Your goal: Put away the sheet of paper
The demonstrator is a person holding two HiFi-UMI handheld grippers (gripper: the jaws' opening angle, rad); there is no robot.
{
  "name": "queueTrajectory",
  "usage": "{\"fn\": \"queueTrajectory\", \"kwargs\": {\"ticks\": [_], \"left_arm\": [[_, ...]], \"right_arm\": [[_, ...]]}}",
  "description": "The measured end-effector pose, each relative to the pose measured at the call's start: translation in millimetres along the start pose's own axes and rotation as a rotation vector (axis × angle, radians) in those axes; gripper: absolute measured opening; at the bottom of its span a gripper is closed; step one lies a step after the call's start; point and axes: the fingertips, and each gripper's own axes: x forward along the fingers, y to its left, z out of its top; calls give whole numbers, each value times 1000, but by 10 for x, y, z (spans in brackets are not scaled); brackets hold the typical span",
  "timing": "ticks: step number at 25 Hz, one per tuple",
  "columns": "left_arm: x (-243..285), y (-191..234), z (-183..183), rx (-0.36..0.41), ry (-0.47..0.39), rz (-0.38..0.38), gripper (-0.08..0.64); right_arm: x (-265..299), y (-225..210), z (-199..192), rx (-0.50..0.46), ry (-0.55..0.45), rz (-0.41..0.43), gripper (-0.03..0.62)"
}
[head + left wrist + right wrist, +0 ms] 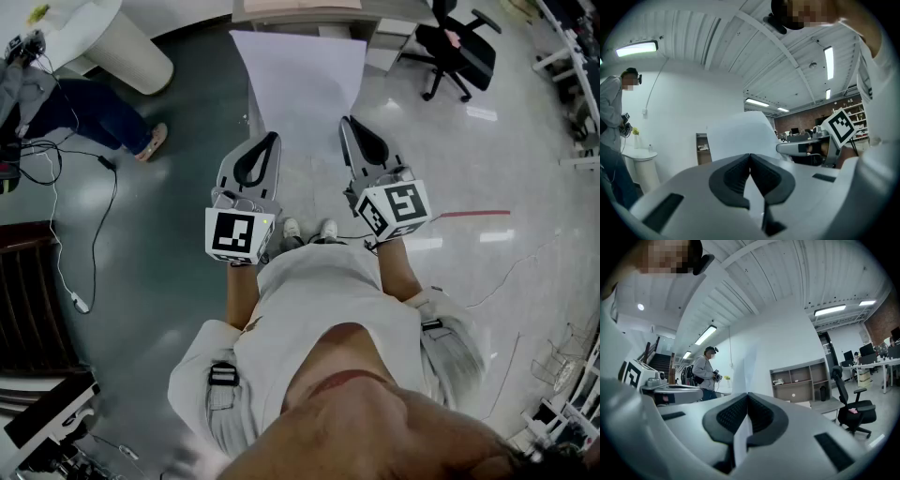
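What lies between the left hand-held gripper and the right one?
The sheet of paper spans that gap. The left hand-held gripper and the right hand-held gripper each pinch its near edge. The head view shows this best.

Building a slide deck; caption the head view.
The left gripper and right gripper together pinch a white sheet of paper.
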Motion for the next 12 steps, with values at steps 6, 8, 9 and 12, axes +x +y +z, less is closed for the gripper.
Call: {"fn": "queueTrajectory", "kwargs": {"ticks": [6,8,9,12], "left_arm": [[118,-244,41,-5,5,15,21],[161,-330,46,-6,9,24,21],[181,-370,45,-9,11,28,21],[212,-466,33,-8,16,33,21]], "right_arm": [[-219,-182,37,2,-11,18,20],[-288,-261,37,-6,-8,18,20],[-316,-300,36,-8,-6,19,20],[-377,-376,32,-2,-7,23,20]]}}
